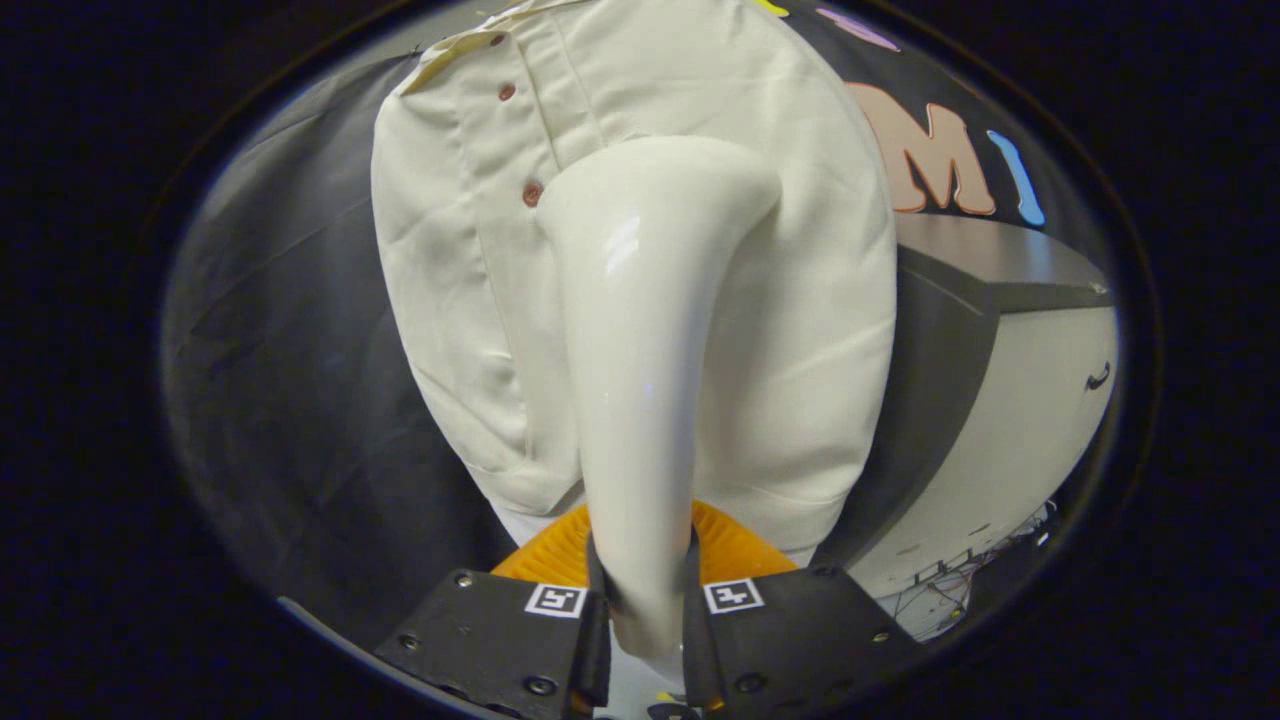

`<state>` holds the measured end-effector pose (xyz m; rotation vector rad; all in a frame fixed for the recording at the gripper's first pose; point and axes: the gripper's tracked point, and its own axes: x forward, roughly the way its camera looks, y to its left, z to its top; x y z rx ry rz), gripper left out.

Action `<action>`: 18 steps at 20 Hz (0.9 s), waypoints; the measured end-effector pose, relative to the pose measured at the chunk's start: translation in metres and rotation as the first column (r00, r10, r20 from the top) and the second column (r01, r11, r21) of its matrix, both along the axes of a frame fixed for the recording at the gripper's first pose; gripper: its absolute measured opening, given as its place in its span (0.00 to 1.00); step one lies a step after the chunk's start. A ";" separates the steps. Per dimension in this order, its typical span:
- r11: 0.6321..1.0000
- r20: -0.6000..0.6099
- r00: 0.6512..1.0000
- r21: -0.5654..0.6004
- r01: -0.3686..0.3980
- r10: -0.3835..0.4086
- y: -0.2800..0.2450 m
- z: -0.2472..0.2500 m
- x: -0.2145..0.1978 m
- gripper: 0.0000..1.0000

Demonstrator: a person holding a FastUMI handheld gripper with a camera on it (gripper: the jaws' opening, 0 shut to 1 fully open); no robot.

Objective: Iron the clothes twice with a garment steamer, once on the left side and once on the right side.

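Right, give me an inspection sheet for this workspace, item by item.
Surface: grey-topped white cabinet beside the shirt.
Job's things: cream shirt with brown buttons, hanging; white garment steamer upright, its head against the shirt front.
Clutter: orange ribbed object behind the steamer handle, under the shirt hem.
Gripper: gripper with both fingers clamped on the steamer handle.
Cables: thin wires at the cabinet's base.
Surroundings: black cloth wall behind the shirt.

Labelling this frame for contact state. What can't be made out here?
- Garment steamer head face, gripper view: turned toward the cream shirt, so contact cannot be told.
- Shirt front right of the buttons: hidden behind the steamer.
- Orange ribbed part: mostly behind claw, which is shut on the steamer handle.
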<state>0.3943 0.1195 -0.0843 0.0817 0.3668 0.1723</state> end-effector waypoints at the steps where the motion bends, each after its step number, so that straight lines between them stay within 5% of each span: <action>1: 1.000 -0.006 1.000 0.007 0.000 0.000 0.000 -0.002 -0.001 0.29; 18: 0.997 -0.159 0.987 0.073 0.041 -0.029 -0.006 -0.068 -0.071 0.29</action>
